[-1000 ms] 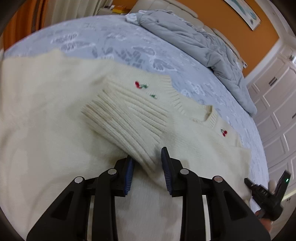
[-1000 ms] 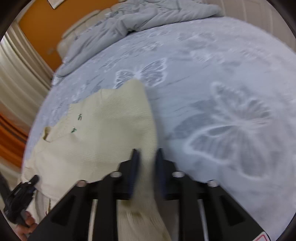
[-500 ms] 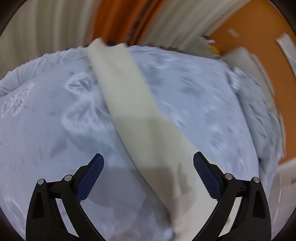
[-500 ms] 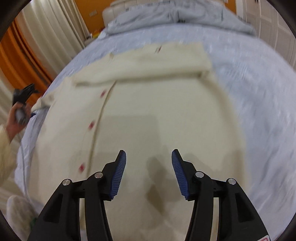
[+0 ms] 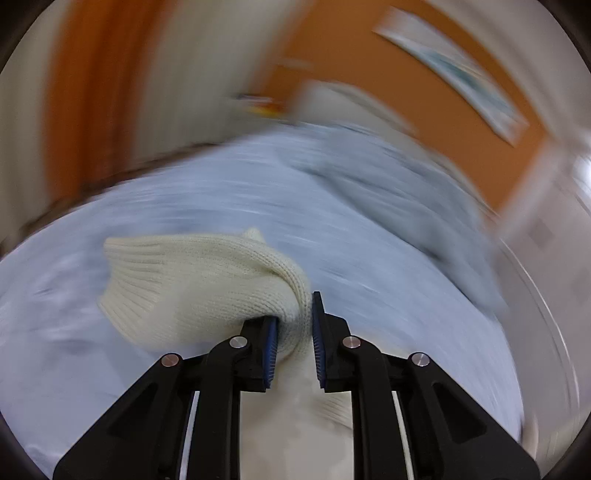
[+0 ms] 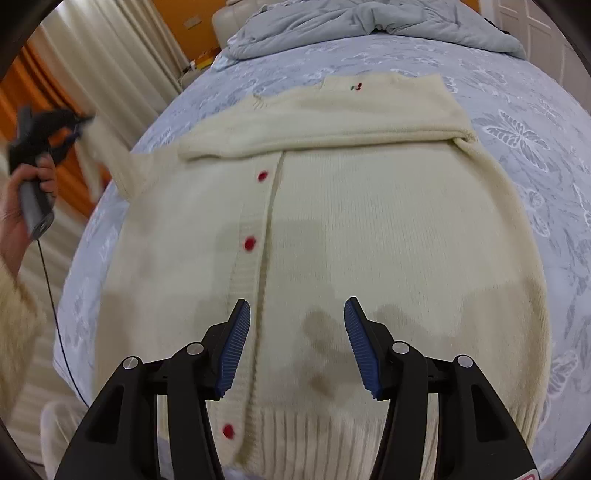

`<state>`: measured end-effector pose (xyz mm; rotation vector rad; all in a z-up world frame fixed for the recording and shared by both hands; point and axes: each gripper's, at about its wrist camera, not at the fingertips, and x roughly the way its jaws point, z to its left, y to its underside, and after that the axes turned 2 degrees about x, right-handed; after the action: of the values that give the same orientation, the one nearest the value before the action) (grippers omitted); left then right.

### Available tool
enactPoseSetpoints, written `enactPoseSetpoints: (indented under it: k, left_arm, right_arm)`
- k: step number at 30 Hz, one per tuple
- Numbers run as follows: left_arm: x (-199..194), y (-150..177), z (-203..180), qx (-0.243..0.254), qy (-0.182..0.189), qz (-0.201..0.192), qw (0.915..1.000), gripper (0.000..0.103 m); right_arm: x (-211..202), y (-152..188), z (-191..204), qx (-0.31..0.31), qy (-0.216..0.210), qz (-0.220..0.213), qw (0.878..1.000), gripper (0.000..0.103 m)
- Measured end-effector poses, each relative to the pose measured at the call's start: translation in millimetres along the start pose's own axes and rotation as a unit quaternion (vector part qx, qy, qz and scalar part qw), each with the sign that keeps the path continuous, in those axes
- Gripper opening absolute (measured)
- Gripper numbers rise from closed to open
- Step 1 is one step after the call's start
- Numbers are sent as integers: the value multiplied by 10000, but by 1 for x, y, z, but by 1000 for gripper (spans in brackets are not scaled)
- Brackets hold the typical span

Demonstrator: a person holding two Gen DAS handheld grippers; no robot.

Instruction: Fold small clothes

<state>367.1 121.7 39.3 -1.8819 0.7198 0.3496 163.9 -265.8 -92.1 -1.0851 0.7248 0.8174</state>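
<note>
A cream knit cardigan (image 6: 369, 221) with red buttons lies front up on the bed, one sleeve folded across its chest. My left gripper (image 5: 293, 332) is shut on the ribbed cuff of the other sleeve (image 5: 192, 280) and holds it above the bed; it also shows at the left of the right wrist view (image 6: 55, 129), with the sleeve stretched out from the cardigan's left side. My right gripper (image 6: 295, 343) is open and empty, hovering above the cardigan's lower front near the button band.
The bed sheet (image 6: 535, 122) is pale blue with butterfly prints. A crumpled grey duvet (image 6: 369, 26) lies at the head of the bed. Curtains (image 6: 110, 66) and an orange wall stand beyond the left edge. The left wrist view is motion-blurred.
My left gripper has shut on the sleeve cuff and lifted it, swinging fast. My right gripper has let go of its sleeve, opened wider and pulled back over the cardigan's lower front.
</note>
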Motion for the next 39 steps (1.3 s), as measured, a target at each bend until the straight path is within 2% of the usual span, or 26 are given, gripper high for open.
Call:
enactPoseSetpoints:
  k: [1,3,4,6,7,8,9,10,11,13,15,18,20,21,23,24,25,26,28,29,30,31,32,34,37,39]
  left_arm:
    - [4,10,-29,324,278,189,9989,16]
    - [19,44,-82,1045,685,689,9898,21]
    - [27,72,-104,1396,750,903,9832,24]
    - [35,113,-116,1616,568,1144,9785,40]
    - [37,133,-112,1532,416,1273,9791,55]
    - [34,144,-105,1371,363,1291,9814,62]
    - [28,152,-95,1149,334,1247,9850,65]
    - [26,157,-82,833,273,1225,9886,72]
    - [25,160,-72,553,211,1243,9905,74]
    - [19,160,-41,-23,57,1221,9925,74]
    - [16,159,-16,-482,-65,1229,9912,74]
    - [19,152,18,-1482,127,1305,9802,74]
    - [30,146,35,-2100,300,1303,9685,74]
    - [30,147,37,-2178,337,1287,9669,74]
    - [36,141,35,-2125,319,1264,9684,74]
    - [41,139,33,-2017,218,1290,9707,74]
    - [45,137,30,-1888,103,1304,9733,74]
    - [47,136,29,-1770,-9,1306,9755,74]
    - [51,136,24,-1526,-315,1263,9797,74]
    - [49,138,25,-1428,-475,1274,9804,74]
    - [52,140,24,-1368,-618,1303,9801,74]
    - [56,141,24,-1334,-738,1326,9794,74]
    - [59,140,26,-1327,-788,1326,9791,74]
    - [61,141,30,-1286,-879,1319,9789,74]
    - [66,141,33,-1214,-940,1318,9793,74]
    - [68,142,30,-1048,-1004,1300,9808,75]
  right_arm:
    - [-2,-2,0,-14,3,-28,10000,53]
    - [-3,-10,-2,-80,99,-85,9999,56]
    - [-3,-16,-4,-89,148,-119,9998,56]
    - [-6,-25,-8,-85,120,-157,9998,56]
    - [-7,-31,-11,-75,65,-197,9998,57]
    - [-7,-41,-11,-98,-62,-246,9996,62]
    - [-4,-48,-9,-148,-138,-255,9995,65]
    - [0,-57,-7,-218,-172,-273,9992,66]
    - [8,-71,-4,-302,-242,-316,9988,66]
    - [23,-94,-1,-281,-392,-355,9982,66]
    - [47,-125,-3,7,-450,-340,9984,66]
    - [87,-165,-20,781,-635,-203,9947,66]
    - [100,-172,-35,1392,-730,-139,9875,66]
    - [102,-173,-39,1608,-824,-159,9834,66]
    - [106,-174,-37,1793,-945,-142,9791,64]
    - [110,-179,-30,1777,-972,26,9793,61]
    - [115,-188,-19,1683,-1039,206,9800,45]
    - [113,-205,-2,1484,-1072,216,9829,41]
    - [99,-233,24,1134,-1378,-226,9837,41]
    - [93,-252,37,988,-1505,-567,9820,50]
    - [90,-263,42,977,-1342,-762,9832,56]
    - [88,-270,44,1038,-951,-927,9857,62]
    - [86,-272,43,1062,-486,-1038,9877,62]
    - [86,-259,34,1145,-250,-913,9889,62]
    - [101,-213,13,1320,-428,-542,9888,62]
    - [122,-198,4,1303,-474,-252,9900,62]
